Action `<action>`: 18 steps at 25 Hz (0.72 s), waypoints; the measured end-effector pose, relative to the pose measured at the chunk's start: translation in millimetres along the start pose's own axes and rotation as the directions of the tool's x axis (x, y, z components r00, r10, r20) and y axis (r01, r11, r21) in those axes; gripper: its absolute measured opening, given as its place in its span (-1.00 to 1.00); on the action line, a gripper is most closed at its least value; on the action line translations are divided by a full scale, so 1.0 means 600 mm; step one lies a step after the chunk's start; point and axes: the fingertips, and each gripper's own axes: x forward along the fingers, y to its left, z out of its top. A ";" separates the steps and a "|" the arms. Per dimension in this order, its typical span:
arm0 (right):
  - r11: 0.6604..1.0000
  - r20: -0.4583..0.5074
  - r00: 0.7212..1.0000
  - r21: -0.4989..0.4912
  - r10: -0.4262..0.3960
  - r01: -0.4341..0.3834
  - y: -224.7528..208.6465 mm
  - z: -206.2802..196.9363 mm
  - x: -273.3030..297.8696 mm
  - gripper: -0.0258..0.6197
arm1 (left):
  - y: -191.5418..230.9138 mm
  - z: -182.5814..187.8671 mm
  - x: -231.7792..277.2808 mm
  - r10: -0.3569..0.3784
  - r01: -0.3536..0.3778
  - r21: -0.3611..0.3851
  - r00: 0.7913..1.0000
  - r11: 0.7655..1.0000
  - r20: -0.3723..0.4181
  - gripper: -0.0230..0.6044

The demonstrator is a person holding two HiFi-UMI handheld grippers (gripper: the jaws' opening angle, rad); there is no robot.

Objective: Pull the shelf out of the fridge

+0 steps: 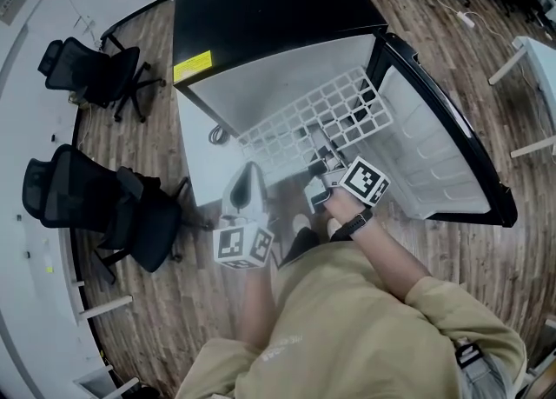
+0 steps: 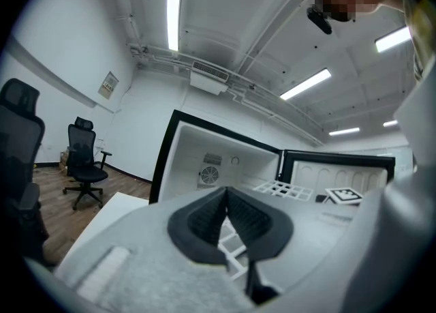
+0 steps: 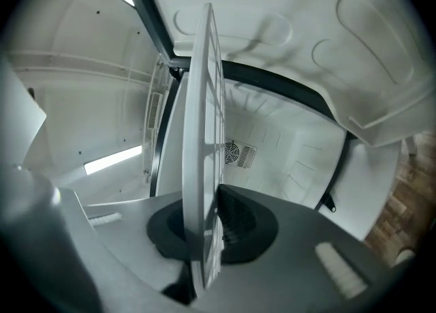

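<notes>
The small black-topped fridge [image 1: 261,15] stands with its door [image 1: 434,154] swung open to the right. Its white grid shelf [image 1: 304,119] sticks out of the front, slanting toward me. My right gripper [image 1: 320,165] is shut on the shelf's front edge. In the right gripper view the shelf [image 3: 204,134] runs edge-on between the dark pads of the gripper [image 3: 208,230]. My left gripper [image 1: 249,171] sits just in front of the shelf's front left corner. Its pads [image 2: 225,192] meet at the tips, and shelf bars show through the gap behind them.
Two black office chairs [image 1: 95,71] [image 1: 113,206] stand on the wood floor to the left of the fridge. A white panel [image 1: 204,158] lies at the fridge's left front. The open door walls off the right side. Desk legs [image 1: 512,58] show at far right.
</notes>
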 end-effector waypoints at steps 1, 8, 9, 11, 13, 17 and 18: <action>1.000 -0.008 1.000 -0.027 -0.002 0.002 0.002 0.000 -0.004 -0.85 | -0.001 -0.001 0.001 -0.001 0.001 -0.001 1.000 1.000 0.000 -0.92; 0.979 -0.045 0.999 -0.200 0.018 -0.026 0.027 -0.006 -0.027 -0.85 | -0.011 -0.007 0.007 -0.011 0.011 -0.003 1.000 1.000 -0.010 -0.92; 0.974 -0.051 0.998 -0.225 0.027 -0.038 0.034 -0.008 -0.027 -0.85 | -0.011 -0.008 0.008 -0.012 0.012 -0.003 1.000 1.000 -0.011 -0.92; 0.957 -0.067 0.997 -0.285 0.046 -0.063 0.048 -0.012 -0.026 -0.85 | -0.009 -0.010 0.010 -0.014 0.014 0.000 1.000 1.000 -0.018 -0.92; 0.927 -0.086 0.995 -0.366 0.055 -0.083 0.060 -0.017 -0.025 -0.85 | -0.006 -0.013 0.014 -0.014 0.014 0.009 0.999 1.000 -0.029 -0.92; 0.834 -0.111 0.993 -0.543 0.047 -0.100 0.071 -0.018 -0.018 -0.85 | -0.002 -0.018 0.026 -0.011 0.013 0.047 0.999 0.999 -0.051 -0.92; 0.810 -0.113 0.992 -0.577 0.046 -0.103 0.073 -0.018 -0.017 -0.85 | 0.000 -0.020 0.029 -0.010 0.013 0.060 0.998 0.998 -0.055 -0.92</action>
